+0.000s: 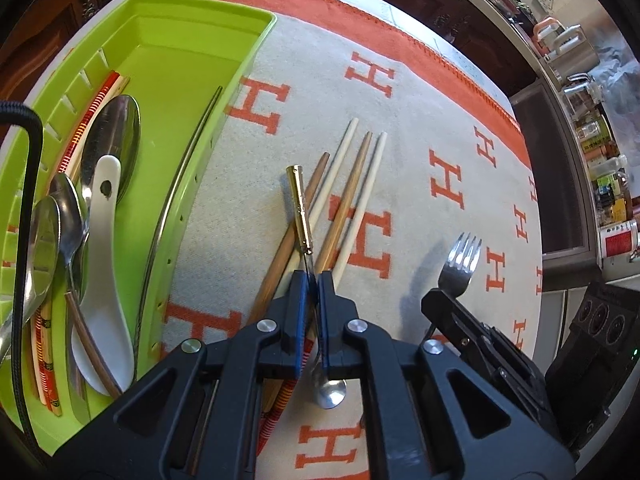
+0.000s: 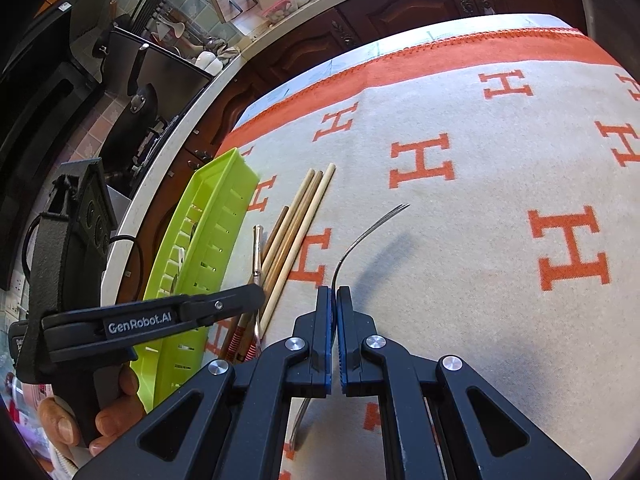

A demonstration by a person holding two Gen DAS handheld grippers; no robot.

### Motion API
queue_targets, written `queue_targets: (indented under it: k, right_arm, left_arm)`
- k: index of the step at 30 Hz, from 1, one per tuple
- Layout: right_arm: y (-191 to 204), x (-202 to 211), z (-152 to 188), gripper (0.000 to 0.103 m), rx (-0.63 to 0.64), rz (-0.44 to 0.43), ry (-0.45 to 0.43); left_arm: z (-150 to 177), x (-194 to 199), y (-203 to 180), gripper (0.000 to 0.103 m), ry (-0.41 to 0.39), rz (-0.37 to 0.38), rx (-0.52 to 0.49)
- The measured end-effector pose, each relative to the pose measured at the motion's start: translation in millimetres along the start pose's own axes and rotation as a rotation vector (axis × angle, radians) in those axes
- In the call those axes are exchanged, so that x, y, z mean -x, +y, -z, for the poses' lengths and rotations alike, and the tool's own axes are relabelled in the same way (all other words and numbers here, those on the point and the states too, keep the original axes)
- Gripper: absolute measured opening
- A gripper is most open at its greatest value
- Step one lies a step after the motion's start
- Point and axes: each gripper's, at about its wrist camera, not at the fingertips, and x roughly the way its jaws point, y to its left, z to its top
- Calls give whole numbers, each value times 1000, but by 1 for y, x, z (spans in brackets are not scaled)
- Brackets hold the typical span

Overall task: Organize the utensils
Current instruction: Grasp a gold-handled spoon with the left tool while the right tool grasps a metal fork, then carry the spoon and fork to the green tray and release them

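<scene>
My left gripper (image 1: 313,277) is shut on a small spoon with a gold handle (image 1: 299,204); its steel bowl (image 1: 331,394) shows below the fingers. It is above several wooden and white chopsticks (image 1: 347,196) lying on the cloth. My right gripper (image 2: 334,292) is shut on a steel fork (image 2: 362,236), held above the cloth; the fork also shows in the left wrist view (image 1: 460,264). A green utensil tray (image 1: 176,68) on the left holds spoons, a white ceramic spoon (image 1: 102,280) and red patterned chopsticks.
A cream cloth with orange H letters (image 2: 460,128) and an orange border covers the table. The green tray (image 2: 212,216) lies at the table's left edge. Kitchen counters with bottles and pans stand beyond the table.
</scene>
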Motion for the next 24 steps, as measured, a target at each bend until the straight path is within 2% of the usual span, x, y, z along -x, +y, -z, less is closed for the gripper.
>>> queue_targets:
  k: [12, 17, 24]
  right_arm:
    - [-8, -5, 2, 2, -31, -2, 14]
    - [-8, -5, 2, 2, -30, 0, 14]
    - [-4, -6, 2, 2, -21, 4, 13]
  left_arm:
    - [-9, -4, 21, 6, -21, 93, 147]
    - [-3, 1, 20, 3, -47, 78, 127]
    - [9, 19, 13, 2, -66, 63, 30]
